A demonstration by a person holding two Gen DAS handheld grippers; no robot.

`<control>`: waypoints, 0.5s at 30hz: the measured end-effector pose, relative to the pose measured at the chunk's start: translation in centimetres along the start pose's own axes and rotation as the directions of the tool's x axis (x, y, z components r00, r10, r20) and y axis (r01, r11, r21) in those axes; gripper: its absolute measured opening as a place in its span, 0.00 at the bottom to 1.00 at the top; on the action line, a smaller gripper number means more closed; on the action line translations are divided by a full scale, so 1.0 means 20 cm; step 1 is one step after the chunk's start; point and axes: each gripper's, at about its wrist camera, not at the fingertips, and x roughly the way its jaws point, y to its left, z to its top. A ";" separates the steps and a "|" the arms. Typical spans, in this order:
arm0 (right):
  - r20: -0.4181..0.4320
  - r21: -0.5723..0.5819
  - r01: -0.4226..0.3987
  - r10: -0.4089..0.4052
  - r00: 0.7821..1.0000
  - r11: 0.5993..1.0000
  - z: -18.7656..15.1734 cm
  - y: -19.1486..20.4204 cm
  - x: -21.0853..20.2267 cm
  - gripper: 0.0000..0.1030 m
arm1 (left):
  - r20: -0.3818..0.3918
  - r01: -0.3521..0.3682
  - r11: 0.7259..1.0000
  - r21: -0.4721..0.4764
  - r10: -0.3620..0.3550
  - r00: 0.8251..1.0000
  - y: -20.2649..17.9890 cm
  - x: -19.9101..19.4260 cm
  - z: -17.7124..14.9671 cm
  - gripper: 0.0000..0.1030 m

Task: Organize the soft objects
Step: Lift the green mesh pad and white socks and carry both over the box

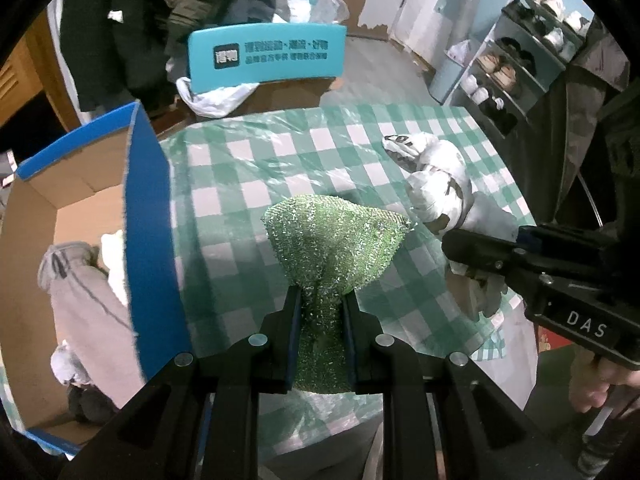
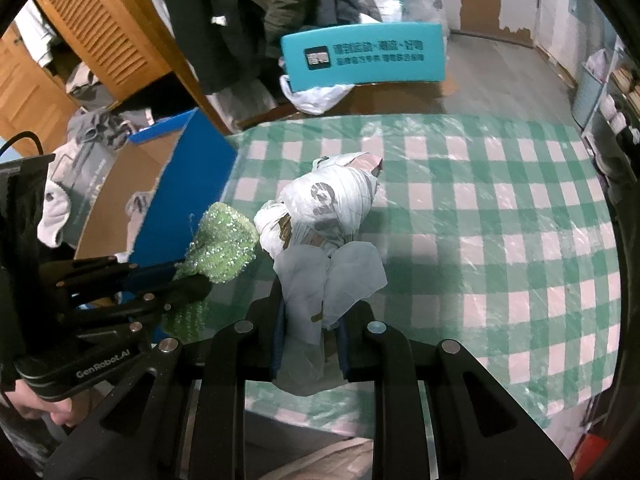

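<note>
My left gripper [image 1: 321, 300] is shut on a glittery green scouring cloth [image 1: 336, 236] and holds it above the checked table. The cloth also shows in the right wrist view [image 2: 224, 244], pinched by the left gripper [image 2: 188, 278]. My right gripper [image 2: 310, 312] is shut on a white knotted plastic bag bundle [image 2: 328, 216], holding it by its loose end. The bundle [image 1: 440, 184] shows in the left wrist view at the right, with the right gripper [image 1: 464, 246] on it. A blue-sided cardboard box [image 1: 148, 216] stands left of the table.
The box holds a grey garment [image 1: 80, 300] and white soft items. The table has a green-and-white checked cover [image 2: 500, 220]. A teal chair back [image 1: 266, 56] stands behind the table. A shoe rack [image 1: 516, 64] is at the far right. Dark coats hang behind.
</note>
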 end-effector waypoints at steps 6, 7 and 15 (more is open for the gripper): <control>0.013 -0.030 -0.025 0.025 1.000 0.999 0.05 0.12 -0.01 0.19 | 0.038 -0.012 1.000 -0.011 0.013 0.999 0.07 -0.09 -0.01 0.18; 0.014 -0.036 -0.031 0.031 0.999 0.999 0.06 0.14 -0.01 0.19 | 0.043 -0.012 1.000 -0.015 0.013 0.999 0.08 -0.11 -0.01 0.18; 0.026 -0.073 -0.047 0.049 0.998 0.996 0.13 0.28 0.00 0.19 | 0.076 -0.024 0.998 -0.049 0.028 0.997 0.21 -0.21 -0.04 0.18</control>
